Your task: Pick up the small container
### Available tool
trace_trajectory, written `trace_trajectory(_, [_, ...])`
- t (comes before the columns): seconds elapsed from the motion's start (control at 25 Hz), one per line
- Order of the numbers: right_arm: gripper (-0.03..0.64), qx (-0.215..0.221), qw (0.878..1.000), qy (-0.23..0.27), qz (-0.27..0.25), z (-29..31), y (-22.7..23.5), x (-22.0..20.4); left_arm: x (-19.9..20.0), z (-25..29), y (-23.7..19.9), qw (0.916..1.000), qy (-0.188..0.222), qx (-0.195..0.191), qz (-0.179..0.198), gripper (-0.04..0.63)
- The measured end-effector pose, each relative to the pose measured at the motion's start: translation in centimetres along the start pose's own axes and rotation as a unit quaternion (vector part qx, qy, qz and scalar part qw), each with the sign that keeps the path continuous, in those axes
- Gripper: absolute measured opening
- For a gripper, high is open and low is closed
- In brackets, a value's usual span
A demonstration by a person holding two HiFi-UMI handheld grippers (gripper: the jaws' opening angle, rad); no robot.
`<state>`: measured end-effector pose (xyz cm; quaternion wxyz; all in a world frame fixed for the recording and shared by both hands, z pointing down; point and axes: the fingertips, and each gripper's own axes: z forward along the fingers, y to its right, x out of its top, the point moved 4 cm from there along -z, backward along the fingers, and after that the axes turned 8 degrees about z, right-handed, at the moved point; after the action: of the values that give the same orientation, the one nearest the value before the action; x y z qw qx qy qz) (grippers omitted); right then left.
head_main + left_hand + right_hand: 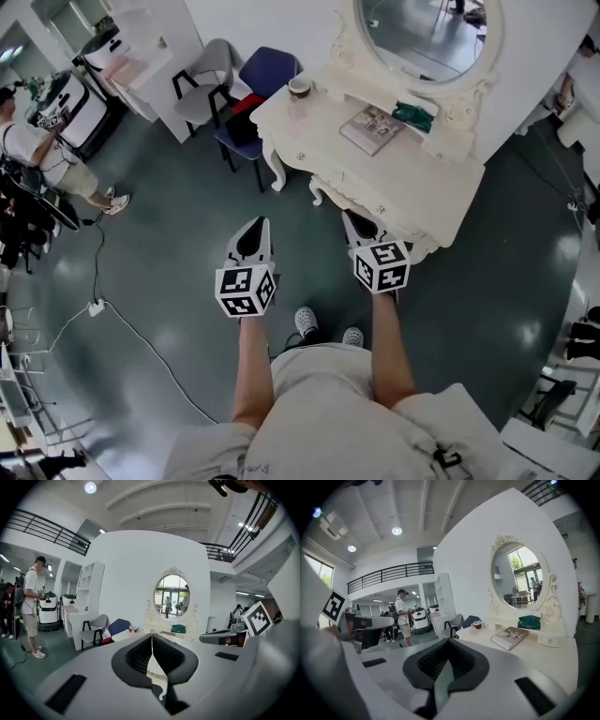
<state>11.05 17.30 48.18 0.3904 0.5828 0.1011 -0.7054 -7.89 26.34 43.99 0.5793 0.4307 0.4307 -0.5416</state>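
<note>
The small container (pixel 299 87), a round cup-like jar, stands on the left end of the white dressing table (pixel 309 141), well ahead of both grippers. It shows small in the left gripper view (pixel 134 629) and on the table's end in the right gripper view (pixel 477 625). My left gripper (pixel 257 225) hangs over the floor short of the table, its jaws shut on nothing (pixel 152 637). My right gripper (pixel 356 219) is at the table's front edge, its jaws also together and empty (pixel 447 642).
A book (pixel 372 128) and a green pouch (pixel 412 114) lie on the table under the oval mirror (pixel 427 33). A grey chair (pixel 208 80) and a blue chair (pixel 264 73) stand left of the table. A person (pixel 47 155) stands far left; a cable (pixel 103 305) crosses the floor.
</note>
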Motion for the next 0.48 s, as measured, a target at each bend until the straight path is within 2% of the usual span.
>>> trace_trajectory(0.28, [0.006,-0.015,1.000,0.004,0.004,4.8,-0.6,0.2,-1.6,3.9,-3.5,0.9991,0.004,-0.039,-0.016,0.029])
trace_trajectory(0.48, [0.005,-0.027,1.000,-0.003,-0.005,7.5,-0.8,0.2,-2.0,5.8,-6.1,0.9987,0.001,-0.047,-0.022,0.029])
